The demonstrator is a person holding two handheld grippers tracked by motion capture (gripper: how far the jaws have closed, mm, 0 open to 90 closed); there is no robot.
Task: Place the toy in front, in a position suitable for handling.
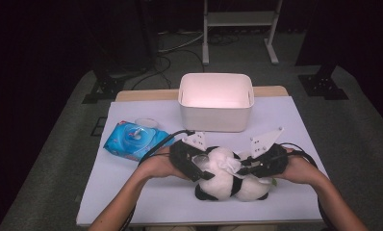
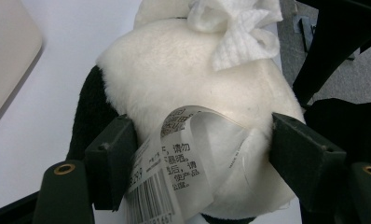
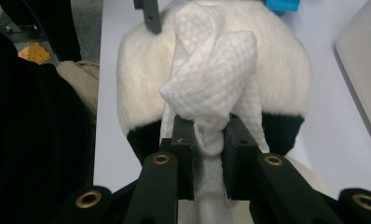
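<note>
Dark room all round, grey carpeted floor [image 1: 59,144], pale lavender-white tabletop [image 1: 146,192] lit in the middle, wooden edge showing at its far side. Near the front edge of that top, lying between both hands: black-and-white plush panda toy [image 1: 228,180], seen in the left gripper view as a round white furry body [image 2: 183,88] with a black limb at its side. Left gripper [image 1: 199,168] set against the toy's left end, jaws wide and pressed on either flank of the white body, gripping it; looped white printed care label with a barcode [image 2: 174,163] hanging between those jaws. Right gripper [image 1: 245,168] at the toy's right, jaws narrow, pinching a crumpled white embossed wet wipe [image 3: 211,84]; wipe bunched above the jaw tips and resting on the white fur, seen also at the top of the left gripper view [image 2: 239,28]. Grey three-cornered plates standing up on both grippers, black cables trailing back past the forearms. Left of the toy, well apart from the jaws: blue soft pack of wet wipes [image 1: 132,139] with its clear round lid flipped open. Behind the toy, toward the far edge: white rectangular plastic tub [image 1: 216,113]. Beyond the table, legs of a white metal frame [image 1: 240,29] and black stand bases on the carpet.
</note>
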